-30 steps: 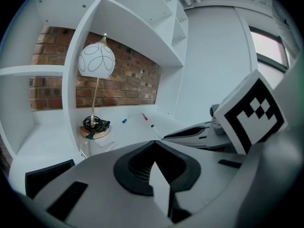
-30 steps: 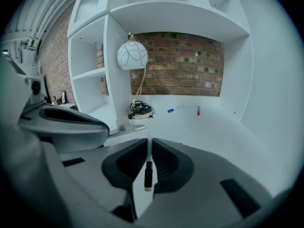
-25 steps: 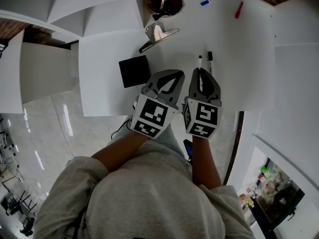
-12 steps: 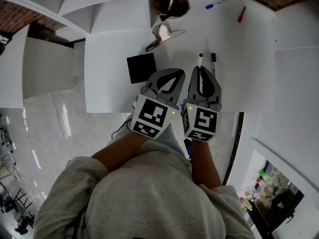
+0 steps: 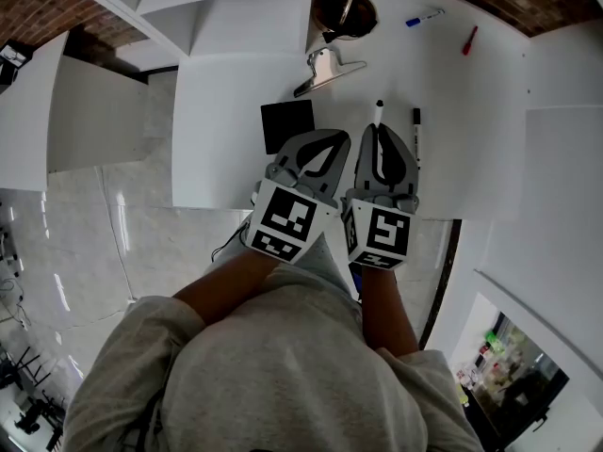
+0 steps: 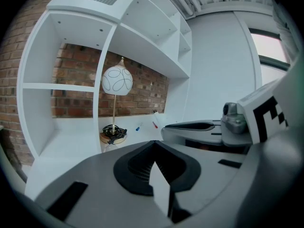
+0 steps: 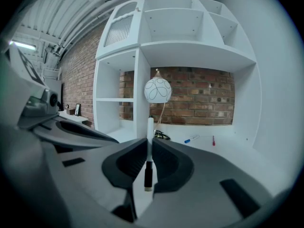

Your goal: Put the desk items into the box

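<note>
The right gripper point(image 7: 148, 140) has its jaws clamped on a white marker point(image 7: 150, 129) with a black end, apparently lifted clear of the surface point(image 5: 452, 149); this reads as the carrying step, with one item picked up and bound for the box. The left gripper point(image 6: 153, 143) rides just beside it, jaws together, seemingly with nothing in them. A second marker point(image 5: 415, 125), a black square point(image 5: 287, 125), a metal clip point(image 5: 325, 68), a blue pen point(image 5: 424, 15) and a red pen point(image 5: 468, 40) lie on the surface. No box is clearly in view, so the next move calls for finding it, bringing the marker over its opening and parting the jaws
</note>
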Demonstrator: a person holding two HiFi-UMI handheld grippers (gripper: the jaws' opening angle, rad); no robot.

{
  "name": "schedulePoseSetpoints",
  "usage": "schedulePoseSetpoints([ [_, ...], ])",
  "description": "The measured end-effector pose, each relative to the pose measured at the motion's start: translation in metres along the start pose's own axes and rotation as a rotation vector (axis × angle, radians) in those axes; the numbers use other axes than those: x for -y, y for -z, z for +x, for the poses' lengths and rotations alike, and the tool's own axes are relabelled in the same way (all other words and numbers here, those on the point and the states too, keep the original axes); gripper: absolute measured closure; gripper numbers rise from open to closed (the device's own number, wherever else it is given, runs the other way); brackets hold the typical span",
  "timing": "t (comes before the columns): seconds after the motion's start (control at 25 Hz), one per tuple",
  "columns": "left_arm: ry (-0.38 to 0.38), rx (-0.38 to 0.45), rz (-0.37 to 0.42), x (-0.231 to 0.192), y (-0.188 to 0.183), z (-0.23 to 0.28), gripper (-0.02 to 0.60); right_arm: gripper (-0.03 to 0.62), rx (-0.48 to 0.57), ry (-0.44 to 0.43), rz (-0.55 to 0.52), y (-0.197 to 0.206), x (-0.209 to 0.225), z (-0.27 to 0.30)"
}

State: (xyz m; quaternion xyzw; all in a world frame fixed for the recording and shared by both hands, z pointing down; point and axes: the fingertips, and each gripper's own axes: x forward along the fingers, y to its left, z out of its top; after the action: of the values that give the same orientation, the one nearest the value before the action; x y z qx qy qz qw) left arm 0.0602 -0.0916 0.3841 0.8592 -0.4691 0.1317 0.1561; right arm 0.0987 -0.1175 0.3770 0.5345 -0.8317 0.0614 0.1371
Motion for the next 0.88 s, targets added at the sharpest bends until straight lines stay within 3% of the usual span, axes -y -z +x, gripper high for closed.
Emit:
schedulePoseSetpoints([
  [0.88, -0.153, 0.022, -0.046, -0.053, 0.007, -0.053, 0.572, 0.548, 0.036, -0.174, -0.041, -0.019, -0.077, 0.018],
])
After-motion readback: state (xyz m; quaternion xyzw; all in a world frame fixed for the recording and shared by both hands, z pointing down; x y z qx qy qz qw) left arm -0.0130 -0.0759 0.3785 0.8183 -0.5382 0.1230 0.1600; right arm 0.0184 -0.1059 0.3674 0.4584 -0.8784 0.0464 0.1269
